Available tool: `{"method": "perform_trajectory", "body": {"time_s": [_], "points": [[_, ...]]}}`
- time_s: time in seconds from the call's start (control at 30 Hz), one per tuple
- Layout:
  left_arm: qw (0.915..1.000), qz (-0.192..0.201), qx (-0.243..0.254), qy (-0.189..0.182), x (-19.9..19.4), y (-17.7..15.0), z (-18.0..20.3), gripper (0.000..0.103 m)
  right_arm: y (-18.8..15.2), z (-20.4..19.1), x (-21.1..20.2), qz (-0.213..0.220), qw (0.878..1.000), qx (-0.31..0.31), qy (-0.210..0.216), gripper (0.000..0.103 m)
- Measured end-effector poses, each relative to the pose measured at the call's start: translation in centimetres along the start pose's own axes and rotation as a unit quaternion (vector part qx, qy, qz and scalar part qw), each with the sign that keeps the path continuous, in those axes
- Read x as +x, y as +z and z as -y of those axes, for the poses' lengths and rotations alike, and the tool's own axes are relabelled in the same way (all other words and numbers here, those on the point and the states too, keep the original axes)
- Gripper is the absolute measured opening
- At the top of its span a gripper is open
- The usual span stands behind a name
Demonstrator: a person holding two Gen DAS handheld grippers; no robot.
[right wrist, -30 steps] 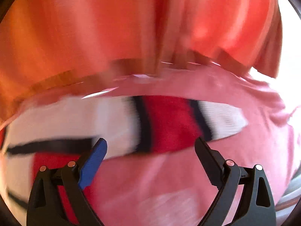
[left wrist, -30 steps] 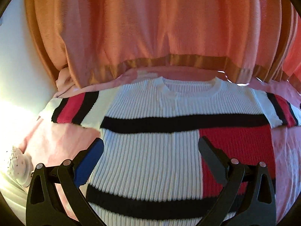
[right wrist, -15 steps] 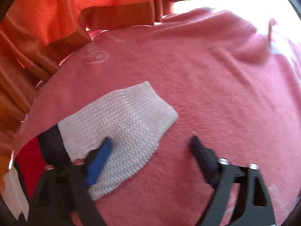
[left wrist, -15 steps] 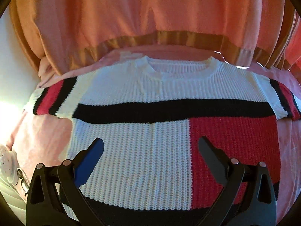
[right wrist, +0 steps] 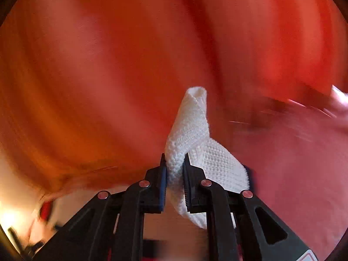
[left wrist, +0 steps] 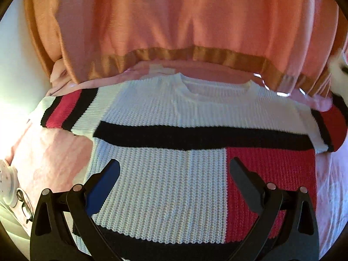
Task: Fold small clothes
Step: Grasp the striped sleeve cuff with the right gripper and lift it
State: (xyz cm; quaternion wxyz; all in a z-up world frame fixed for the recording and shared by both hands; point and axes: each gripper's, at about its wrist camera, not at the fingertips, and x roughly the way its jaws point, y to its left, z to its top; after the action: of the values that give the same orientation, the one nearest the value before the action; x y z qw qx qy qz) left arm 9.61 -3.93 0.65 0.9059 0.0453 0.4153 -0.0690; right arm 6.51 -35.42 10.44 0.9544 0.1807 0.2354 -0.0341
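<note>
Two grippers worked: our right gripper [right wrist: 175,169] was closing on the sweater's [left wrist: 165,187] white sleeve [right wrist: 191,134], starting the sleeve fold; our left gripper [left wrist: 174,174] hovered wide over the flat body, needing next to pin it.

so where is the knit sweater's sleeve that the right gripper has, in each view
Left wrist view: the sleeve sits at the far right edge, its white cuff lifted and blurred near the curtain hem.
Right wrist view: the white cuff stands at centre, between the right gripper as its jaws close on it.
Shared landmark: the orange curtain, behind in both views.
</note>
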Motion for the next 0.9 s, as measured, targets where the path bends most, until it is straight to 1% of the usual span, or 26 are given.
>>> {"method": "perform_trajectory", "body": {"time_s": [0.07, 0.1, 0.13, 0.2, 0.23, 0.27, 0.3, 0.37, 0.4, 0.43, 0.47, 0.5, 0.53, 0.57, 0.6, 0.63, 0.67, 0.7, 0.73, 0.8, 0.83, 0.87, 0.9], "points": [[0.9999, 0.007, -0.01, -0.004, -0.5, 0.2, -0.9, 0.098, -1.0, -6.9, 2.5, -0.026, 0.998, -0.033, 0.057, 0.012], [0.9998, 0.012, -0.017, -0.004, -0.9, 0.3, -1.6, 0.098, -2.1, -10.9, 4.3, -0.045, 0.994, -0.049, 0.085, 0.013], [0.9997, 0.015, -0.021, -0.005, -1.1, 0.3, -2.1, 0.098, -3.1, -13.6, 6.0, -0.062, 0.991, -0.062, 0.102, 0.016], [0.9991, 0.017, -0.036, -0.011, -1.4, 0.5, -3.6, 0.098, -6.8, -19.4, 10.2, -0.124, 0.979, -0.092, 0.13, 0.022], [0.9987, 0.018, -0.044, -0.017, -1.4, 0.6, -4.4, 0.098, -8.5, -21.3, 11.9, -0.154, 0.973, -0.103, 0.141, 0.026], [0.9981, 0.017, -0.056, -0.019, -1.4, 0.8, -5.4, 0.098, -10.4, -23.1, 13.1, -0.181, 0.965, -0.118, 0.147, 0.026], [0.9977, 0.016, -0.064, -0.019, -1.3, 0.9, -6.1, 0.098, -11.6, -24.2, 13.2, -0.187, 0.962, -0.134, 0.147, 0.026], [0.9961, 0.013, -0.085, -0.021, -0.9, 1.3, -7.9, 0.098, -12.2, -24.7, 11.6, -0.168, 0.961, -0.164, 0.144, 0.027], [0.9954, 0.014, -0.092, -0.022, -0.9, 1.4, -8.5, 0.098, -11.8, -24.3, 10.1, -0.151, 0.963, -0.182, 0.127, 0.038], [0.9942, 0.016, -0.103, -0.028, -0.7, 1.6, -9.2, 0.098, -11.3, -23.3, 8.6, -0.135, 0.966, -0.196, 0.099, 0.053], [0.9931, 0.019, -0.112, -0.032, -0.4, 1.9, -9.6, 0.098, -10.9, -22.0, 7.5, -0.124, 0.969, -0.201, 0.078, 0.059], [0.9919, 0.018, -0.12, -0.038, 0.2, 2.2, -10.0, 0.098, -10.2, -20.0, 5.7, -0.112, 0.971, -0.205, 0.047, 0.065], [0.9912, 0.013, -0.123, -0.046, 0.7, 2.4, -10.0, 0.098, -10.0, -17.6, 4.1, -0.107, 0.973, -0.206, 0.016, 0.067], [0.9904, -0.003, -0.126, -0.057, 2.0, 2.7, -9.9, 0.098, -9.7, -15.3, 3.2, -0.106, 0.973, -0.206, -0.017, 0.068], [0.9895, -0.018, -0.127, -0.066, 3.1, 3.0, -9.6, 0.098, -9.6, -12.6, 2.2, -0.11, 0.971, -0.205, -0.054, 0.07], [0.9883, -0.028, -0.13, -0.074, 3.9, 3.2, -9.3, 0.098, -9.6, -10.6, 1.8, -0.115, 0.97, -0.201, -0.078, 0.07], [0.9867, -0.038, -0.134, -0.083, 5.0, 3.4, -8.8, 0.098, -10.3, -7.9, 1.0, -0.127, 0.968, -0.191, -0.105, 0.07], [0.9862, -0.042, -0.133, -0.089, 6.0, 3.6, -8.3, 0.098, -11.0, -6.3, 0.8, -0.137, 0.966, -0.181, -0.121, 0.07], [0.9872, -0.042, -0.127, -0.086, 6.6, 3.7, -7.7, 0.098, -11.6, -4.5, 0.9, -0.149, 0.965, -0.169, -0.137, 0.071], [0.9916, -0.038, -0.107, -0.063, 8.3, 4.0, -6.4, 0.098, -13.0, -1.6, 1.7, -0.18, 0.96, -0.154, -0.15, 0.071], [0.993, -0.04, -0.097, -0.053, 9.0, 4.0, -5.7, 0.098, -13.4, -0.9, 2.3, -0.189, 0.957, -0.156, -0.153, 0.07], [0.9935, -0.046, -0.092, -0.05, 9.7, 4.0, -5.3, 0.093, -13.9, -0.4, 2.8, -0.196, 0.956, -0.158, -0.153, 0.07], [0.9934, -0.053, -0.087, -0.053, 10.5, 4.0, -4.6, 0.077, -14.3, -0.2, 3.4, -0.201, 0.956, -0.157, -0.147, 0.07]]}}
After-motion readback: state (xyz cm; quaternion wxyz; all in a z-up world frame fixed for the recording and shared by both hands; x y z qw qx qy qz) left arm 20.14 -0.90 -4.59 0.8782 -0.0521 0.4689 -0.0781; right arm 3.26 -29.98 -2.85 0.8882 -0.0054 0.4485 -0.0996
